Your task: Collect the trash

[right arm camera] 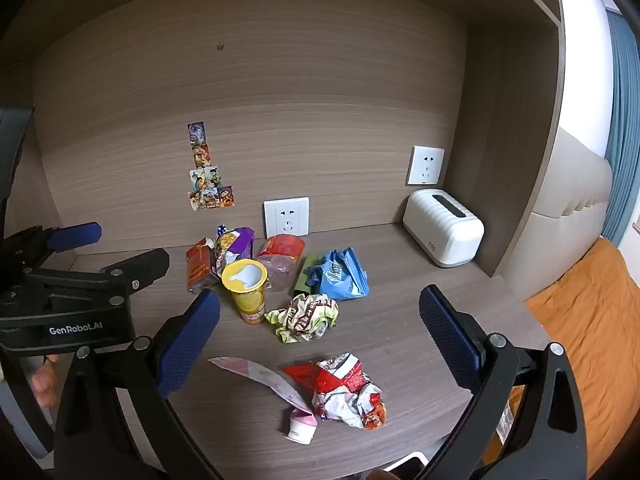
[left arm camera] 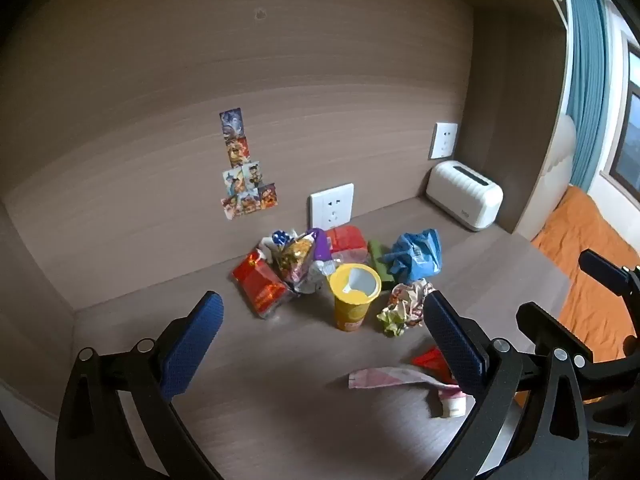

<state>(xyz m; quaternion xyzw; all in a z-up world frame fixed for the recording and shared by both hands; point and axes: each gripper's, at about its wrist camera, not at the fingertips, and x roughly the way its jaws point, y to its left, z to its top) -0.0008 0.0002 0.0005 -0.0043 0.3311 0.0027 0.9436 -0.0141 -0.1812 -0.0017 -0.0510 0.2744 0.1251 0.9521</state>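
Trash lies scattered on the wooden desk [left arm camera: 280, 380], most of it heaped near the back panel. From the left wrist camera, the left gripper [left arm camera: 322, 334] hovers above the desk with its blue-padded jaws spread wide and nothing between them. Ahead of it stands a yellow cup [left arm camera: 353, 296], upright, its foil lid partly peeled. Just left of the cup lies a red snack packet [left arm camera: 260, 284]; behind it sits a blue plastic bag [left arm camera: 416, 254]. A crumpled wrapper [left arm camera: 404, 306] rests just right of the cup. Nearer, a pink pouch [left arm camera: 384, 378] lies flat by the right-hand finger. A white appliance [left arm camera: 464, 200] stands in the far corner, below a wall socket [left arm camera: 443, 140].

From the right wrist camera, the right gripper [right arm camera: 320, 326] also hangs over the desk, jaws wide apart and empty. The crumpled wrapper [right arm camera: 304, 318] lies between its fingers, further back, beside the yellow cup [right arm camera: 246, 292]. Closer lie the pink pouch [right arm camera: 264, 380] and a torn red-and-white packet [right arm camera: 344, 388], touching each other. The left gripper [right arm camera: 120, 248] shows at the left edge, open.
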